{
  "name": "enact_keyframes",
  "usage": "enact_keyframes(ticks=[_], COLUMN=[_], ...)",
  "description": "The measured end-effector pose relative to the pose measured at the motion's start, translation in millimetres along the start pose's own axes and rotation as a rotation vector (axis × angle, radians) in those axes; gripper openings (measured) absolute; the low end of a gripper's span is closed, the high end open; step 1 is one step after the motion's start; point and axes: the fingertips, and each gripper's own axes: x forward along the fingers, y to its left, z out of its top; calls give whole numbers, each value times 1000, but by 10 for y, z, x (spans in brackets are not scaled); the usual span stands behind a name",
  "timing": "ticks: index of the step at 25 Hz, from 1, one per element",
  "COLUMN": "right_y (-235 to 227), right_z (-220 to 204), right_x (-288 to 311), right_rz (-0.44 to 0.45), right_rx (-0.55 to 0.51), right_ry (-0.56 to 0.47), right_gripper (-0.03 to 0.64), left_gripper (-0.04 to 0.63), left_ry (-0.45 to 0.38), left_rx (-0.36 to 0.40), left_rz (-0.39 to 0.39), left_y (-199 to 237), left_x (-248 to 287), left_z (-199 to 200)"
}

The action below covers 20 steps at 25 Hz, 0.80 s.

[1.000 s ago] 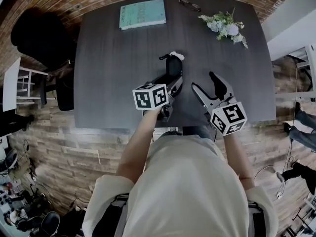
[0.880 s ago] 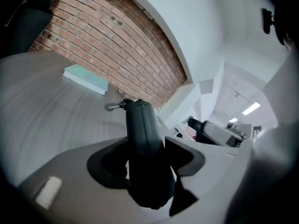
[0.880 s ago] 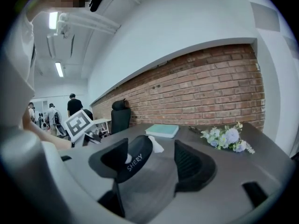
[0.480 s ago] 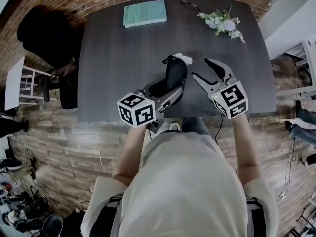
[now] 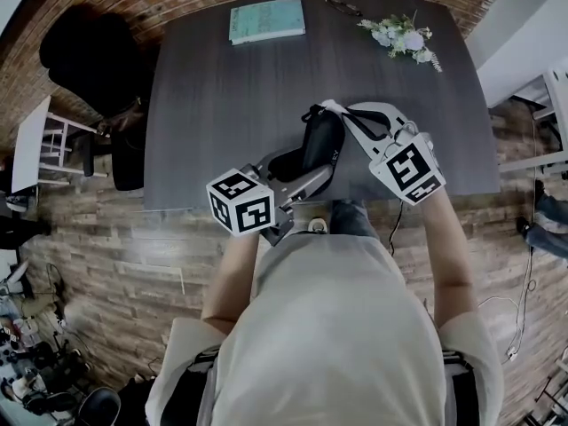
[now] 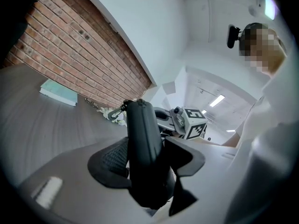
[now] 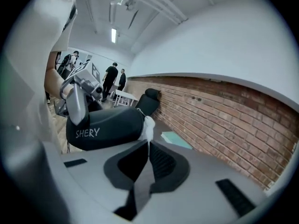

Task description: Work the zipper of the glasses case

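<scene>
The black glasses case (image 5: pixel 319 145) is held off the dark table (image 5: pixel 204 105), my left gripper (image 5: pixel 306 162) shut on its near half. In the left gripper view the case (image 6: pixel 145 143) stands between the two pads and points away. A white zipper pull (image 5: pixel 330 105) hangs at its far end. My right gripper (image 5: pixel 335 109) has just been closing and is now shut on that pull. The right gripper view shows the pull (image 7: pixel 148 127) running down between the closed pads, with the lettered case (image 7: pixel 103 127) just beyond.
A teal book (image 5: pixel 266 20), a pair of glasses (image 5: pixel 342 7) and a small bunch of flowers (image 5: pixel 404 38) lie along the table's far edge. A black chair (image 5: pixel 89 60) stands at the far left corner. A brick wall runs behind the table.
The left gripper has raised the case and drawn it nearer to the person. The right gripper swung left to the case's far end and closed from wide open onto the white pull.
</scene>
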Motion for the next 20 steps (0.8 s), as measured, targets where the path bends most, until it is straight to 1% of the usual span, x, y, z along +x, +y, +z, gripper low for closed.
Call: enact_keyframes(ticks=[5, 9, 12, 16, 18, 20], right_y=[-131, -297, -371, -459, -473, -475], right_z=[61, 190, 235, 261, 256, 202], right_x=[-95, -171, -194, -234, -239, -243], right_rz=[-87, -138, -158, -165, -162, -163], right_rx=[-63, -105, -138, -156, -161, -161], right_ry=[14, 13, 24, 38, 51, 71], right_gripper=[8, 8, 8, 6, 6, 6], left_gripper=[236, 233, 232, 229, 227, 225], left_ry=[-30, -45, -60, -74, -96, -137], left_rx=[2, 2, -8, 2, 7, -6], left_rz=[14, 2, -14, -21, -18, -20], left_y=[8, -36, -74, -99, -94, -75], left_x=[-52, -39, -15, -34, -50, -86], left_z=[16, 4, -1, 20, 71, 149])
